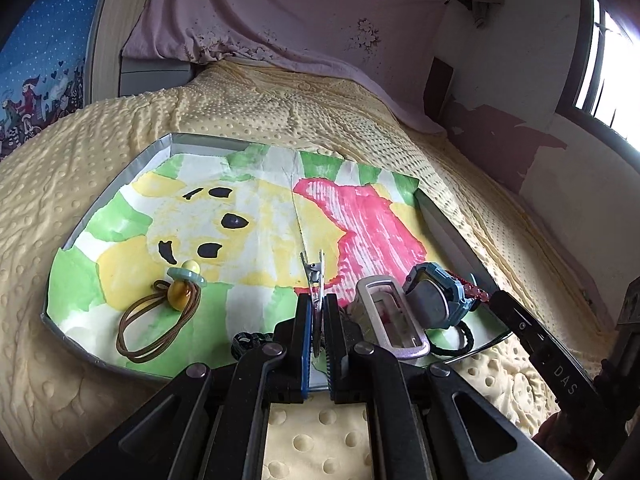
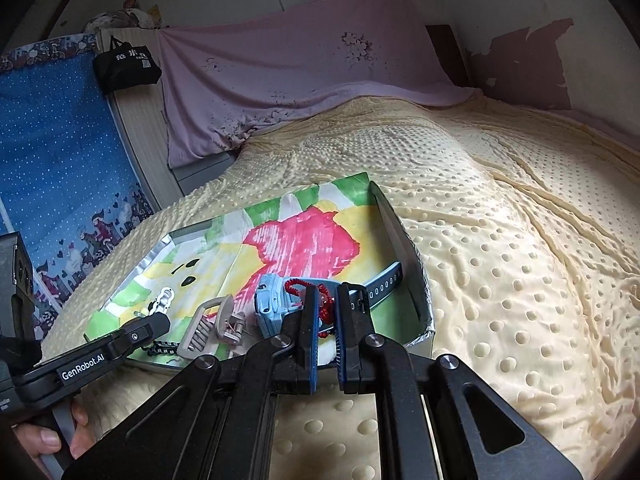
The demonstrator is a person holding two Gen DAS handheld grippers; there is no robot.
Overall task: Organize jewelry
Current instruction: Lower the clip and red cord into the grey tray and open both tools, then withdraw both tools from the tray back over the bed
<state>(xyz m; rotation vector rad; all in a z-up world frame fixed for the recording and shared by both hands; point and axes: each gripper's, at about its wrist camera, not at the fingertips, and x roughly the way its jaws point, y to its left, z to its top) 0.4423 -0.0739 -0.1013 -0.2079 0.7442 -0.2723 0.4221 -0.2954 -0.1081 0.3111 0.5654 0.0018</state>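
A shallow silver tray (image 1: 158, 147) lined with a painted paper lies on the bed; it also shows in the right wrist view (image 2: 412, 258). My left gripper (image 1: 319, 300) is shut on a silver alligator hair clip (image 1: 314, 272) over the tray's near edge. My right gripper (image 2: 326, 300) is shut on a red braided cord (image 2: 326, 306) beside a blue watch (image 2: 272, 304). The watch (image 1: 434, 294) and a silver buckle (image 1: 394, 316) sit at the tray's right. A brown hair tie with a yellow bead (image 1: 160, 312) and a teal and yellow clip (image 1: 186, 272) lie at the left.
The tray rests on a yellow dotted blanket (image 2: 500, 240). A pink cloth (image 2: 288, 80) hangs behind the bed. A blue patterned curtain (image 2: 52, 152) and a black bag (image 2: 124, 66) are at the left. A black cord (image 1: 460, 340) lies by the tray's near right corner.
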